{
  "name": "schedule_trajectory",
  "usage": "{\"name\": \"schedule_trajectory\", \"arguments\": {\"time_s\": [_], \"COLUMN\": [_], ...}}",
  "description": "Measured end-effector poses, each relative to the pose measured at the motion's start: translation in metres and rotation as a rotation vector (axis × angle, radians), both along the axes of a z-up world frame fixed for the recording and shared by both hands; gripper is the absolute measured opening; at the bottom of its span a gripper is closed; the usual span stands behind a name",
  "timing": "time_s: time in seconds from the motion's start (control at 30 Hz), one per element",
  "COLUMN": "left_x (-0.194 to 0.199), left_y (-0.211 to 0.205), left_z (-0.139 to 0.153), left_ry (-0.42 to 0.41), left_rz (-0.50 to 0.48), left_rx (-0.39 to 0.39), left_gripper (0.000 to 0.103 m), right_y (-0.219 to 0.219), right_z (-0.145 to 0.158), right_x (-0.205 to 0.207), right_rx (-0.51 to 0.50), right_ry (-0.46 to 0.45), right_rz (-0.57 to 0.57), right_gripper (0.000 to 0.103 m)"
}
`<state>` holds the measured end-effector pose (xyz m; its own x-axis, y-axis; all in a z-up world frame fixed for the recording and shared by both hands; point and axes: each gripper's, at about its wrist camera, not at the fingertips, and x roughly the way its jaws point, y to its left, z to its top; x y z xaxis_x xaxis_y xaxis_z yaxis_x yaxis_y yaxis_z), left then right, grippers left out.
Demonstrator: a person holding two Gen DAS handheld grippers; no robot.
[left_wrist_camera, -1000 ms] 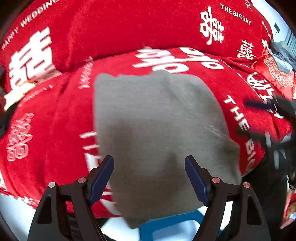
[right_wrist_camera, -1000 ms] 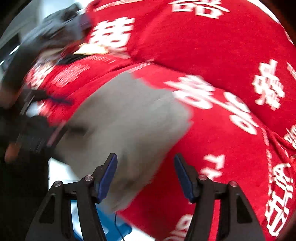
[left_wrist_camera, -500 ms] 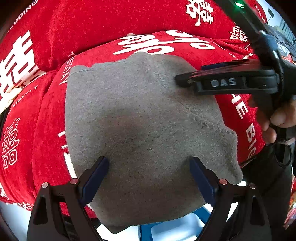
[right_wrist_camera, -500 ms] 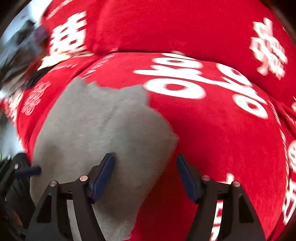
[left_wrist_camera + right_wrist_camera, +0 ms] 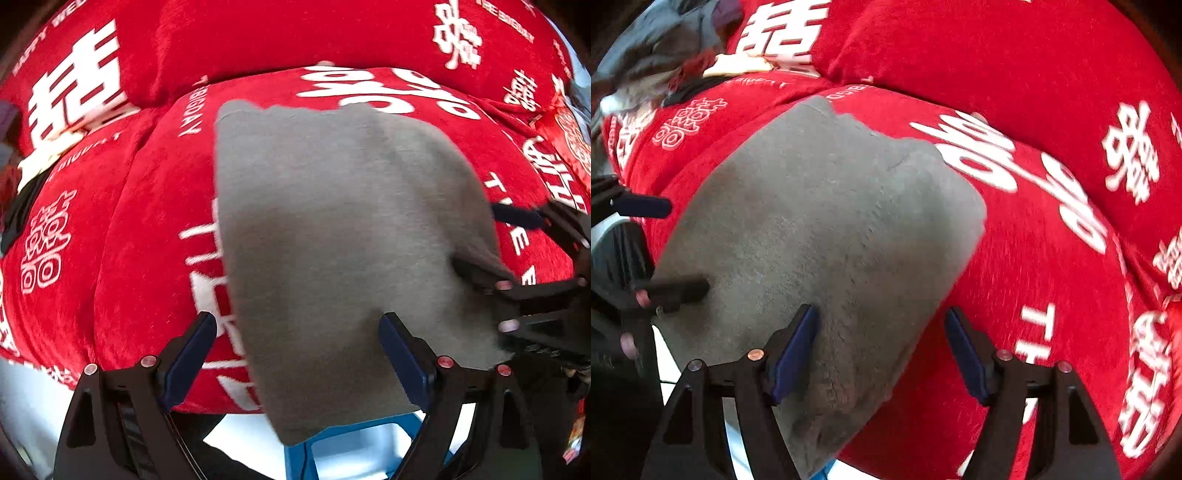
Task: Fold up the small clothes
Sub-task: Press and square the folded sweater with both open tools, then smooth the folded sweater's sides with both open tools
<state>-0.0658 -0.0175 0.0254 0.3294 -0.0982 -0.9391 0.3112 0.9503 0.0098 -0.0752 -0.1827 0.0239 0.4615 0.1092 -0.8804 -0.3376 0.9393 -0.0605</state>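
Note:
A grey folded garment (image 5: 332,240) lies flat on a red cushion with white lettering (image 5: 147,221); its near end hangs over the cushion's front edge. My left gripper (image 5: 295,354) is open above the garment's near left part. My right gripper (image 5: 879,350) is open over the garment (image 5: 820,229) at its near right edge. In the left wrist view the right gripper (image 5: 491,240) shows at the right with its fingers straddling the garment's right edge. In the right wrist view the left gripper (image 5: 676,251) shows at the left, open.
A red back cushion (image 5: 295,33) stands behind the seat. A blue stool or frame (image 5: 351,450) is below the garment's hanging end. A pile of grey clothes (image 5: 657,40) lies at the far left of the cushion.
The right gripper has drawn back from the garment's far right part to its near right edge. The left gripper has shifted left relative to the garment. The garment lies much as before.

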Motion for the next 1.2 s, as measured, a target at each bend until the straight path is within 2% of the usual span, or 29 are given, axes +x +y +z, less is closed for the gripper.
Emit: {"name": "schedule_trajectory", "arguments": {"time_s": [0.03, 0.13, 0.23, 0.33, 0.43, 0.5, 0.57, 0.63, 0.7, 0.77, 0.83, 0.93, 1.07, 1.2], "left_x": [0.000, 0.003, 0.006, 0.006, 0.007, 0.006, 0.004, 0.004, 0.002, 0.006, 0.011, 0.012, 0.009, 0.006], "left_y": [0.003, 0.007, 0.007, 0.008, 0.012, 0.019, 0.028, 0.033, 0.033, 0.031, 0.032, 0.038, 0.034, 0.025], "left_z": [-0.002, -0.009, -0.010, -0.006, -0.002, 0.005, 0.010, 0.013, 0.016, 0.009, 0.000, -0.005, -0.002, 0.007], "left_ry": [0.006, 0.032, 0.035, 0.011, -0.012, -0.062, -0.074, -0.070, -0.103, -0.073, -0.040, -0.030, -0.051, -0.085], "left_rz": [0.007, 0.016, 0.019, 0.020, 0.037, 0.075, 0.100, 0.114, 0.112, 0.102, 0.122, 0.134, 0.118, 0.084], "left_rx": [-0.006, -0.014, -0.018, -0.002, 0.002, -0.010, -0.060, -0.065, -0.042, -0.013, 0.021, 0.007, 0.043, 0.069], "left_gripper": [0.090, 0.091, 0.091, 0.091, 0.091, 0.091, 0.091, 0.091, 0.091, 0.091, 0.091, 0.091, 0.091, 0.091], "right_y": [-0.010, -0.025, -0.021, -0.003, 0.018, 0.032, 0.042, 0.048, 0.053, 0.058, 0.061, 0.054, 0.046, 0.045], "right_z": [0.000, -0.001, 0.004, 0.019, 0.030, 0.031, 0.035, 0.038, 0.039, 0.033, 0.021, 0.001, 0.000, 0.021], "right_x": [-0.002, -0.013, -0.024, -0.037, -0.047, -0.050, -0.054, -0.056, -0.056, -0.053, -0.048, -0.042, -0.051, -0.061], "right_rx": [0.037, 0.048, -0.009, -0.109, -0.097, -0.121, -0.132, -0.120, -0.121, -0.100, -0.050, 0.052, 0.049, 0.005], "right_ry": [0.020, 0.033, 0.020, -0.037, -0.086, -0.094, -0.091, -0.077, -0.066, -0.050, 0.005, 0.102, 0.099, 0.074], "right_rz": [-0.041, -0.079, -0.073, -0.042, 0.031, 0.077, 0.121, 0.157, 0.182, 0.188, 0.190, 0.182, 0.175, 0.166], "right_gripper": [0.075, 0.076, 0.076, 0.076, 0.076, 0.076, 0.076, 0.077, 0.078, 0.078, 0.078, 0.077, 0.077, 0.078]}}
